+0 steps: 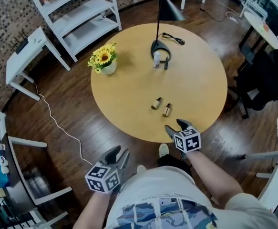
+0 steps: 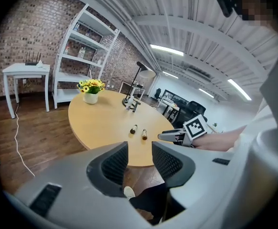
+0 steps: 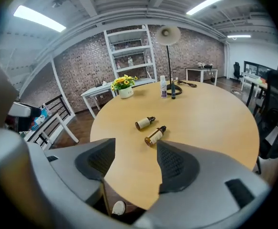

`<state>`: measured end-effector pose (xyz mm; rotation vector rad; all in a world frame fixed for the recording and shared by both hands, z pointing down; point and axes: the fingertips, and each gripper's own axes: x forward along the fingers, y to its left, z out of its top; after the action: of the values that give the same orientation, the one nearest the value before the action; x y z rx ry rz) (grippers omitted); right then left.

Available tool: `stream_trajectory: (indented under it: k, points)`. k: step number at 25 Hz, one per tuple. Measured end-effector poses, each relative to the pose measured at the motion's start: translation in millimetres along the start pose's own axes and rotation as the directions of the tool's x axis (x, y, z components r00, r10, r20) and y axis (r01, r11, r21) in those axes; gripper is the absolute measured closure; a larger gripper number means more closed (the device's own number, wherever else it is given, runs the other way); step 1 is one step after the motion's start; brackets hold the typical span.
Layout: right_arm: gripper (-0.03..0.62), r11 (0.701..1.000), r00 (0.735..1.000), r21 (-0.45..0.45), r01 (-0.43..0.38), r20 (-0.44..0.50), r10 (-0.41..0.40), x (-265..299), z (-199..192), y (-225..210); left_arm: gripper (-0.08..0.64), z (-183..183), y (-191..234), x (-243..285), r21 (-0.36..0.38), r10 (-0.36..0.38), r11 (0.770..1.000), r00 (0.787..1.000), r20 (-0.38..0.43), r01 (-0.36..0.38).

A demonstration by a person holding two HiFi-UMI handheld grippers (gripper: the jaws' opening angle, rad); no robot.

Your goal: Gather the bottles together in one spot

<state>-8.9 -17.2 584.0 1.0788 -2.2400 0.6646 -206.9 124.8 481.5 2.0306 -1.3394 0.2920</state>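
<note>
Two dropper bottles lie toppled by the counter's near edge: left bottle, right bottle, just beside each other. The right claw is spread, empty and aimed at them, probably to grasp one. The left claw, spread too, hangs off the edge.

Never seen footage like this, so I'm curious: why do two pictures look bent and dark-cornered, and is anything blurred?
Left gripper view and right gripper view: wide-angle lenses bow the shelf and ceiling lights, leaving black corners. Left gripper view: a mosaic patch top right. Head view: straighter, table sharp.
</note>
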Motion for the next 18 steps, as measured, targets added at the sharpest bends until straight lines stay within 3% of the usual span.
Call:
stream_trajectory:
  k: [8, 12, 13, 14, 16, 18]
  points:
    - [0.297, 0.995, 0.993, 0.096, -0.022, -0.111, 0.032, 87, 7, -45, 0.430, 30, -6, 38, -0.023, 0.075, 0.997, 0.997, -0.033, -0.076]
    - [0.353, 0.991, 0.986, 0.135, -0.011, -0.162, 0.033, 118, 4, -63, 0.430, 37, -12, 52, -0.017, 0.100, 0.995, 0.993, -0.059, -0.102]
    - [0.313, 0.990, 0.985, 0.142, -0.015, -0.166, 0.039, 123, 3, -66, 0.430, 39, -13, 56, -0.016, 0.106, 0.994, 0.992, -0.063, -0.108]
    - [0.318, 0.990, 0.985, 0.139, -0.019, -0.169, 0.043, 126, 3, -69, 0.430, 41, -13, 60, -0.016, 0.111, 0.994, 0.992, -0.066, -0.113]
    - [0.405, 0.994, 0.983, 0.107, -0.027, -0.178, 0.046, 125, 1, -73, 0.430, 44, -15, 67, -0.018, 0.118, 0.993, 0.991, -0.070, -0.119]
    - [0.428, 0.995, 0.981, 0.089, -0.047, -0.181, 0.063, 122, -3, -76, 0.430, 46, -19, 75, -0.017, 0.116, 0.993, 0.990, -0.079, -0.117]
